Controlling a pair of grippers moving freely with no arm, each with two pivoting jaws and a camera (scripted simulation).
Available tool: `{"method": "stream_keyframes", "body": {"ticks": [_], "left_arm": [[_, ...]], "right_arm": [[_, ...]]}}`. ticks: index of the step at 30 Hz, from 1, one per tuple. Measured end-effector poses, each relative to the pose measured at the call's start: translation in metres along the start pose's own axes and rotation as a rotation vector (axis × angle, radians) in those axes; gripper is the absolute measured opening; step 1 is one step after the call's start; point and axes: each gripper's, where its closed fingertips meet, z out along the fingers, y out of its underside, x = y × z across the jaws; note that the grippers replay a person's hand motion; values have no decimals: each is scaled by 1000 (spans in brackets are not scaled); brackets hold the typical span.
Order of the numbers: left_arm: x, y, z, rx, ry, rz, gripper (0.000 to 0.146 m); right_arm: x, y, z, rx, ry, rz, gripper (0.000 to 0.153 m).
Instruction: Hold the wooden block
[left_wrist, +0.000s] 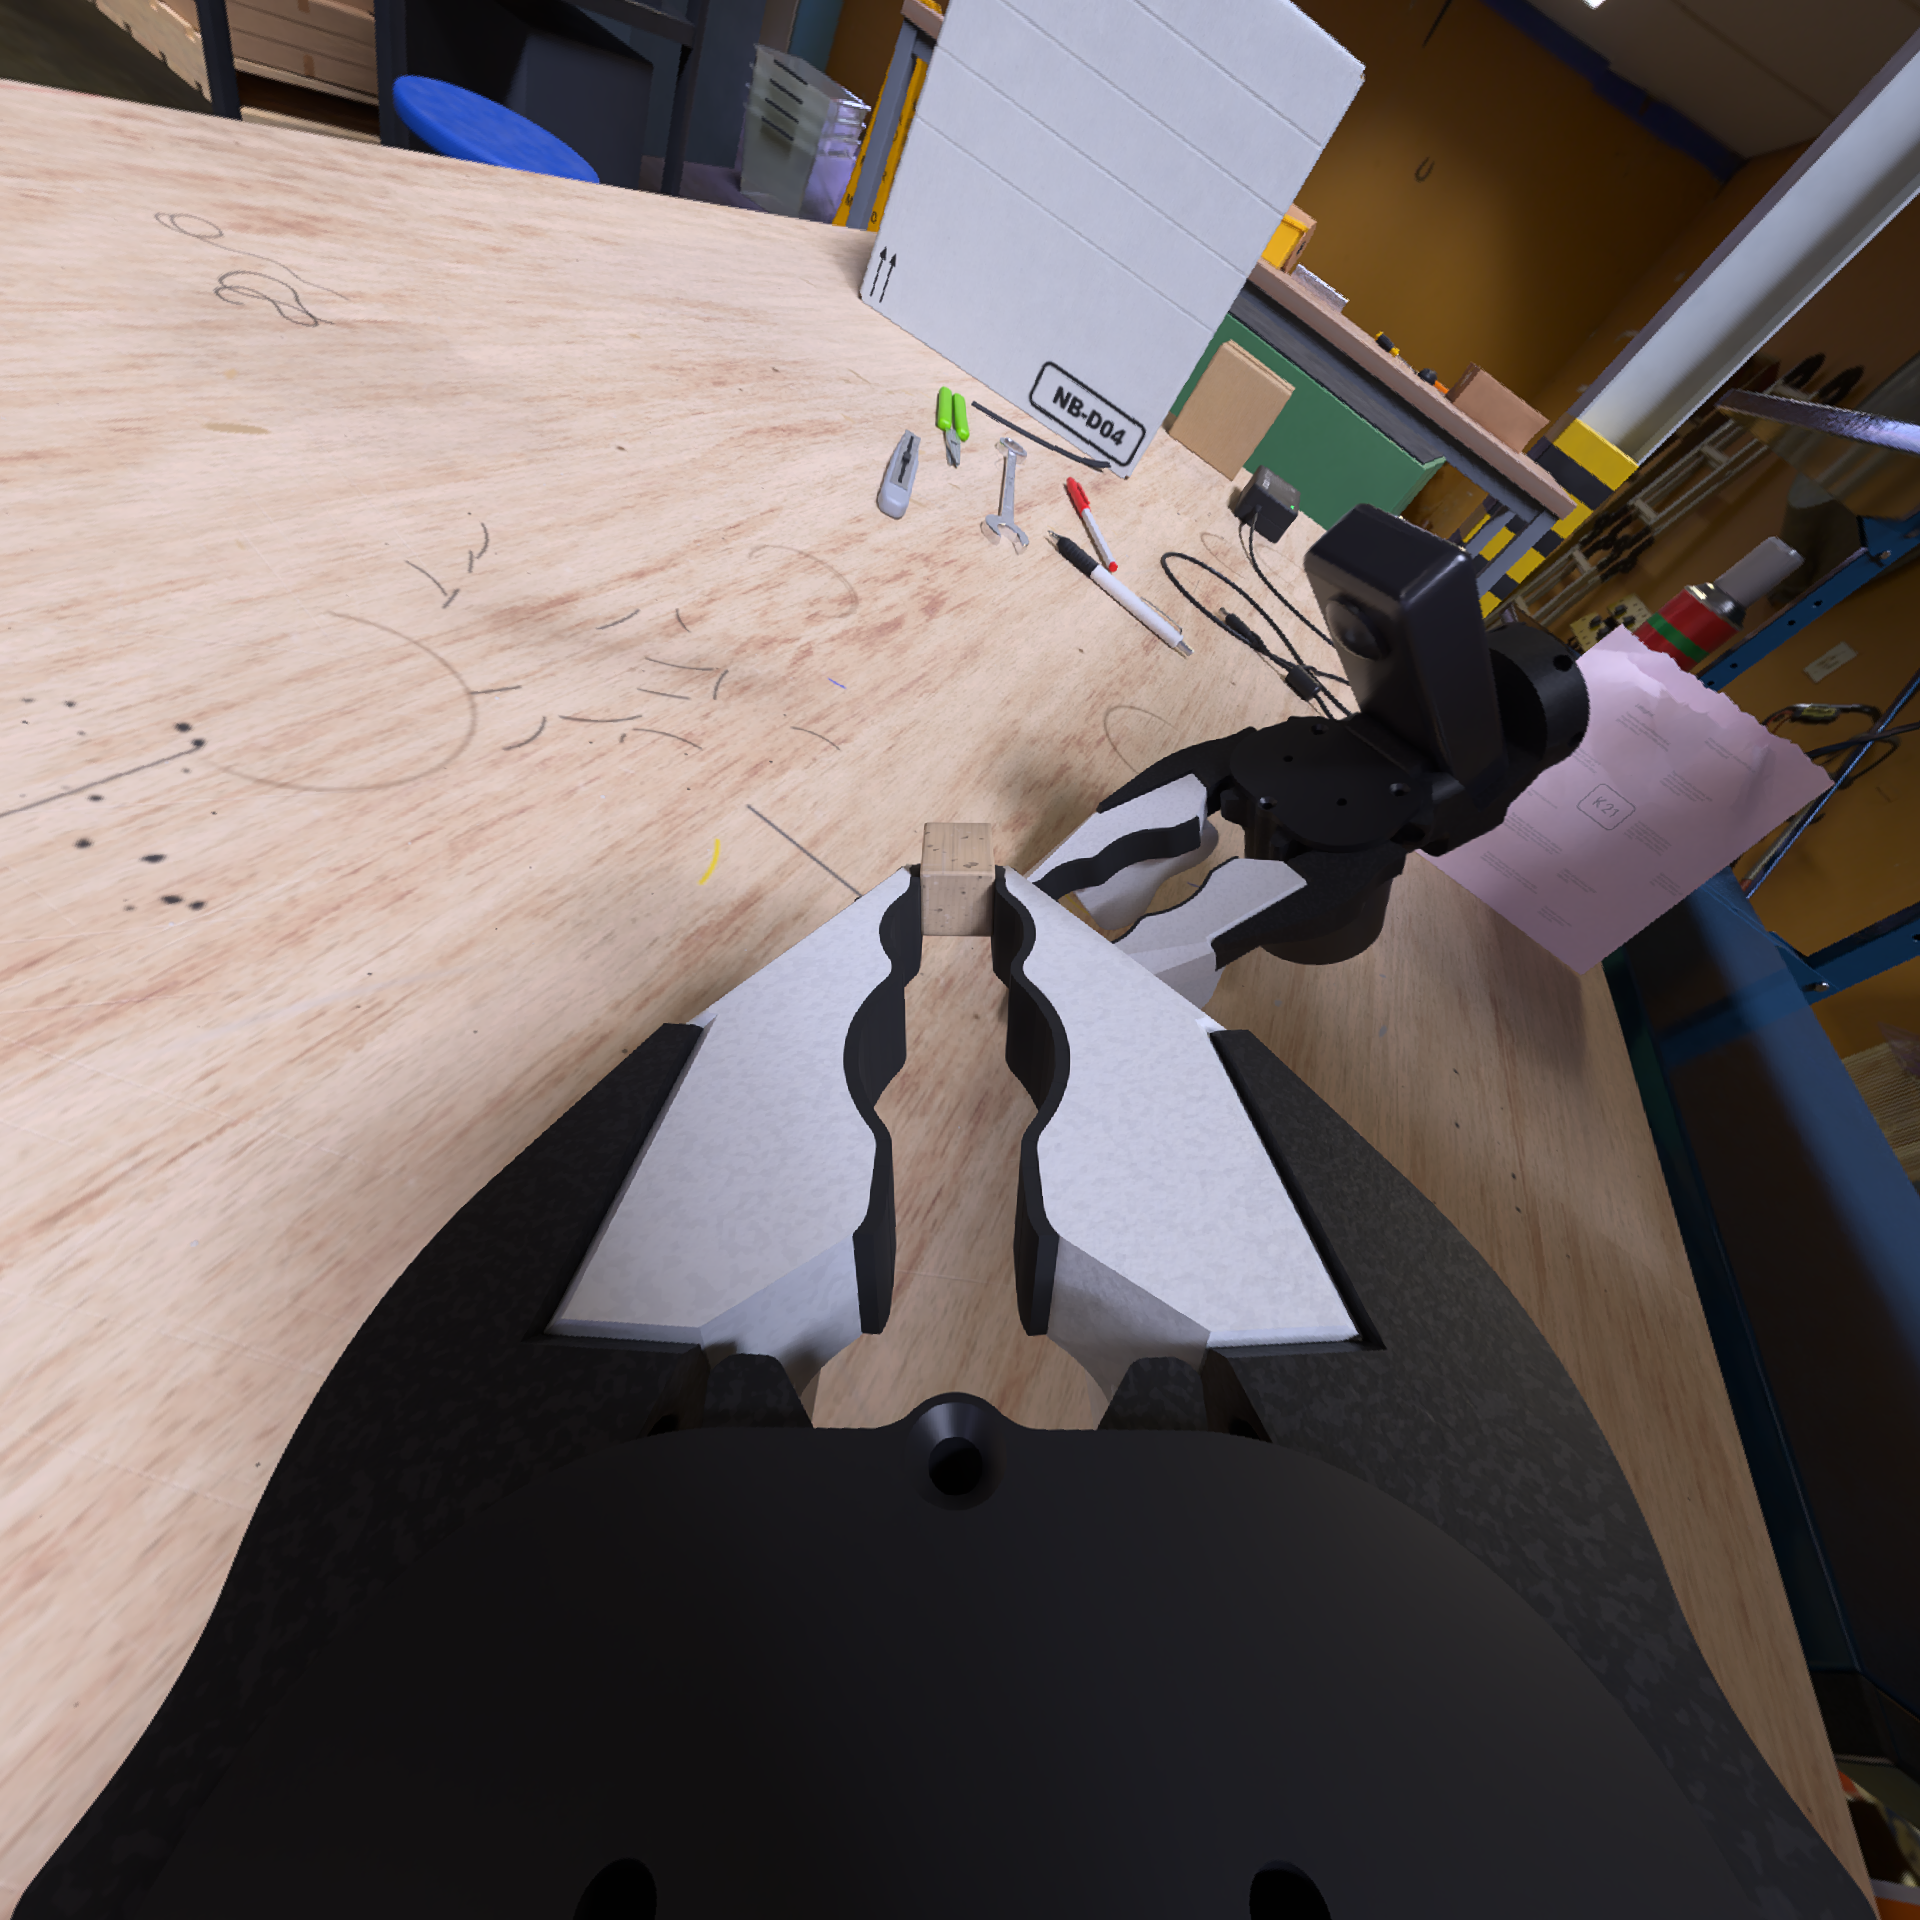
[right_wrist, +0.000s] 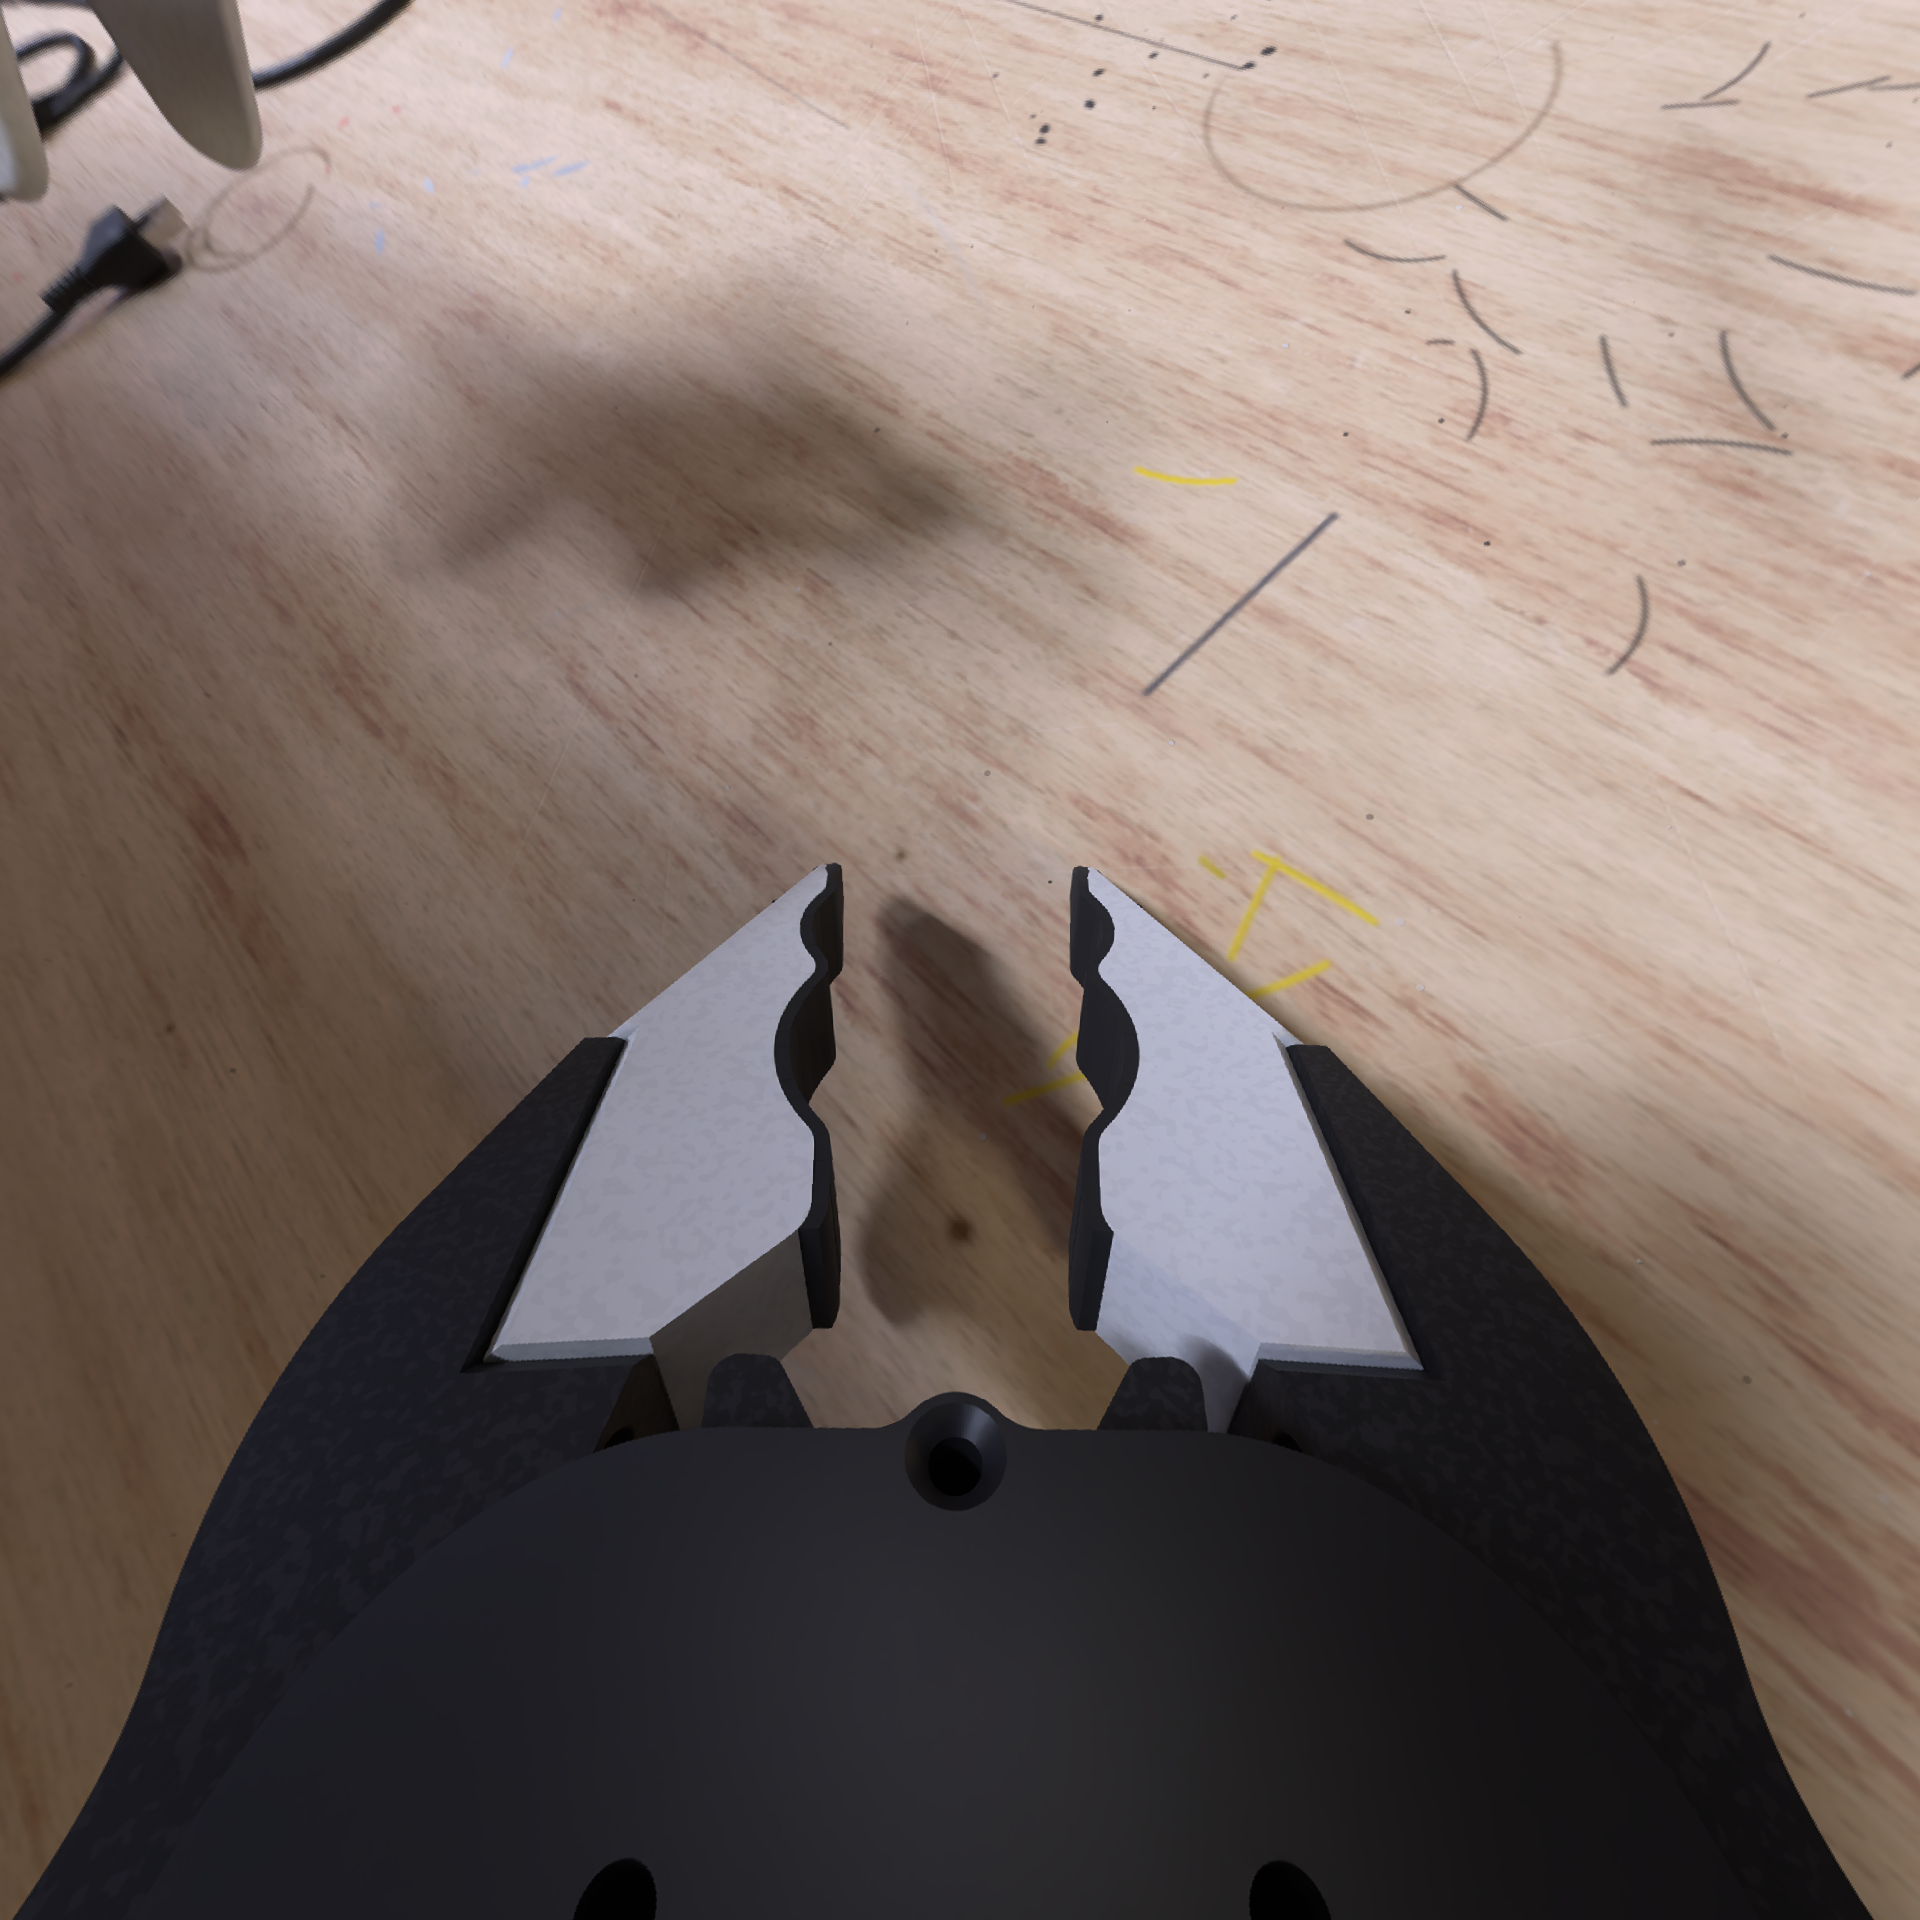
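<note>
A small pale wooden block (left_wrist: 957, 878) sits between the tips of my left gripper (left_wrist: 957, 885), whose fingers are shut on its two sides over the plywood table (left_wrist: 416, 935). I cannot tell whether the block touches the table. My right gripper (left_wrist: 1148, 904) is just right of the block in the left wrist view, pointing toward it, open and empty. In the right wrist view the right gripper (right_wrist: 957, 883) is open over bare plywood (right_wrist: 727, 675), and the block is not in sight there.
A white cardboard box (left_wrist: 1101, 208) stands at the back. In front of it lie a utility knife (left_wrist: 900, 478), green pliers (left_wrist: 951, 421), a wrench (left_wrist: 1006, 494), two markers (left_wrist: 1122, 597) and black cables (left_wrist: 1247, 623). A pink sheet (left_wrist: 1621, 810) overhangs the table's right edge.
</note>
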Motion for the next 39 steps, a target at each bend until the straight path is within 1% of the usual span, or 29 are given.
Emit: {"method": "stream_keyframes", "body": {"ticks": [3, 10, 15, 39], "left_arm": [[-2, 2, 0, -10, -6, -3, 12], [-3, 10, 6, -55, -29, 35, 12], [-2, 13, 12, -66, -10, 22, 12], [-4, 14, 14, -67, 2, 7, 12]], "right_arm": [[-1, 1, 1, -12, 27, -42, 45], [-1, 3, 1, -21, 48, -72, 45], [-2, 4, 2, -30, 68, -104, 46], [-1, 4, 2, -33, 69, -108, 46]]}}
